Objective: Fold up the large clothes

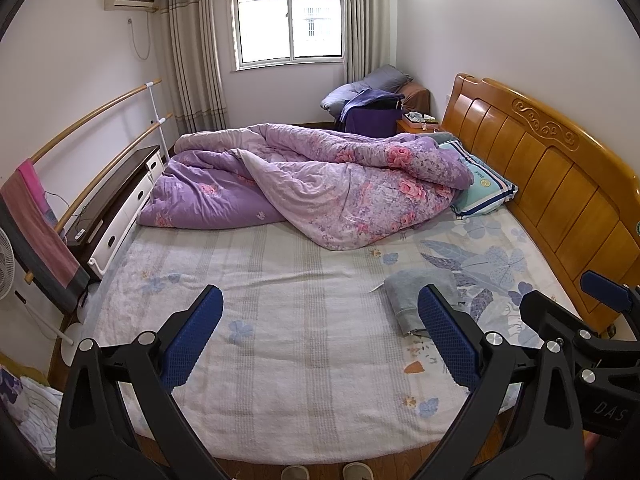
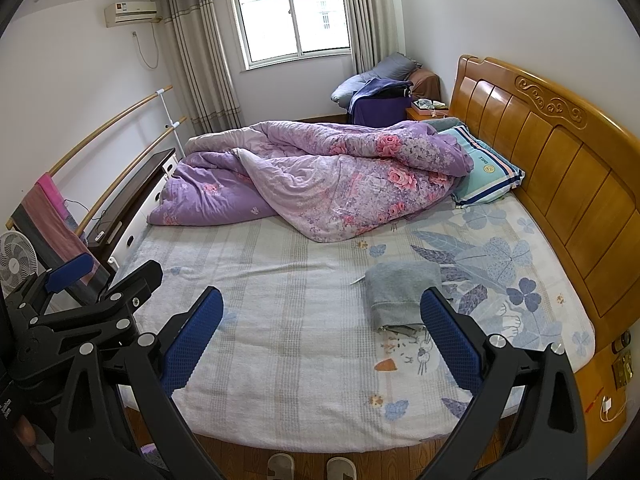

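Where the striped white blanket (image 2: 288,320) meets the leaf-printed blue sheet (image 2: 500,264), lies a folded grey garment (image 2: 400,292), soft and towel-like, roughly rectangular, long axis running from the near bed edge toward the heaped bedding, finished hem at the near end. Sits flat, just beside the right gripper's far pad in the right wrist view. Behind it, well apart, sprawls a quilted purple floral duvet (image 2: 340,176), rumpled across the far half of the mattress, touching a teal striped pillow (image 2: 484,172) against the glossy carved wooden headboard (image 2: 560,168). Hovering over the near edge, apart from the fabric: left gripper (image 1: 320,340) and right gripper (image 2: 322,340), black frames, blue textured pads spread wide, gripping nothing. Below, on wooden floor, pale slippers (image 2: 312,466). Beyond, grey curtains (image 2: 200,52) flanking a bright window (image 2: 292,16).
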